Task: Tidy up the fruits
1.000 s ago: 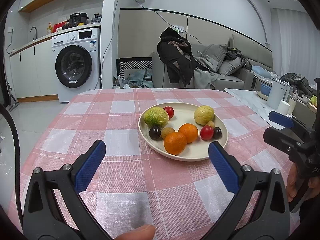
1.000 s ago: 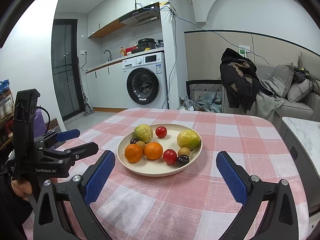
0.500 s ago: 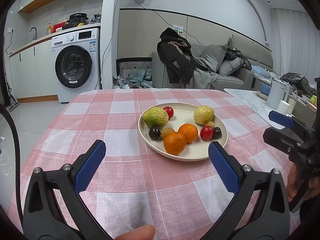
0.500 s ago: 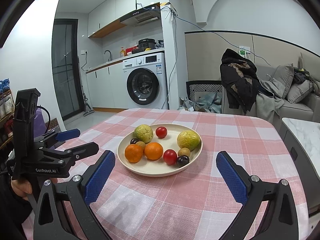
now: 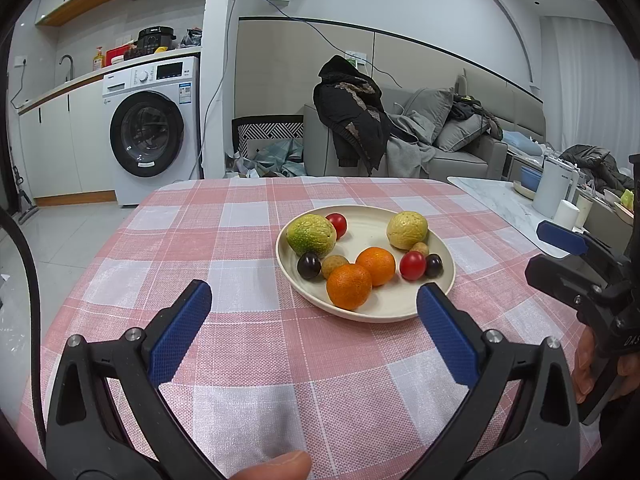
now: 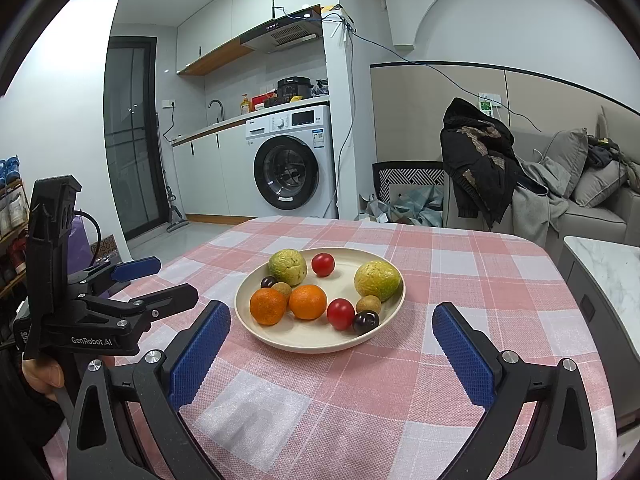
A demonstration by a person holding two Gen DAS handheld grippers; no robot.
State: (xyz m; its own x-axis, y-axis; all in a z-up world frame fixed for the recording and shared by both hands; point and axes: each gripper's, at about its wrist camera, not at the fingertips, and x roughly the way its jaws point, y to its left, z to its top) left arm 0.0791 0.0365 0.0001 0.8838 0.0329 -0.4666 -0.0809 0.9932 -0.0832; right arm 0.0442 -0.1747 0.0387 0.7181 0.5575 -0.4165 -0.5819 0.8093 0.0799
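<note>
Holding ten fruits: plate (image 5: 447, 280) (two oranges (image 5: 375, 266), two tomatoes (image 5: 413, 265)).

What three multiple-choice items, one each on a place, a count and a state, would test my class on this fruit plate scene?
1. Where do the fruits lie? A on the cloth; B on the plate; C in a basket.
2. How many oranges? A one; B two; C four.
3. How does the left gripper stand? A open and empty; B shut on a tomato; C shut on the plate.

Answers: 1 B, all the fruit sits within the rim; 2 B, an orange and a second orange side by side; 3 A, its blue pads are spread with nothing between.
</note>
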